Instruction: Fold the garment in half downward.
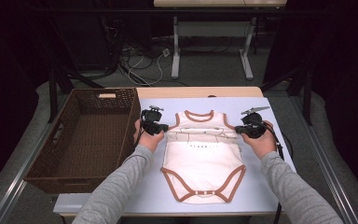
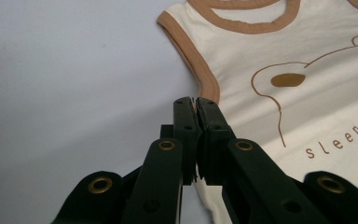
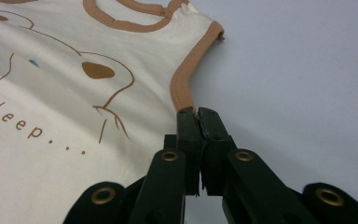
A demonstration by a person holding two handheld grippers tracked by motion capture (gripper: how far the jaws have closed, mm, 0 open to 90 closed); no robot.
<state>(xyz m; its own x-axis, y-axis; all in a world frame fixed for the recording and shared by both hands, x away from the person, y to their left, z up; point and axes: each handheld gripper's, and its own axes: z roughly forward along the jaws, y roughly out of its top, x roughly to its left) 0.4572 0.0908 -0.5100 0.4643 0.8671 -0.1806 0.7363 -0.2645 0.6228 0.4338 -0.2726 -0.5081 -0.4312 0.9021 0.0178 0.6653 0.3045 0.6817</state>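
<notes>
A cream baby bodysuit (image 1: 203, 158) with brown trim lies flat on the pale table (image 1: 270, 186), neck opening at the far end. It carries a bear drawing and the word "sleep" (image 2: 338, 142). My left gripper (image 1: 166, 127) is shut on the bodysuit's left side seam just below the armhole (image 2: 196, 100). My right gripper (image 1: 237, 130) is shut on the right side seam below the other armhole (image 3: 196, 111). The cloth between them is pulled taut into a low ridge across the chest.
A dark brown wicker basket (image 1: 86, 135) stands at the left of the table, close to my left hand. A desk frame and cables (image 1: 144, 60) sit on the floor beyond the table's far edge.
</notes>
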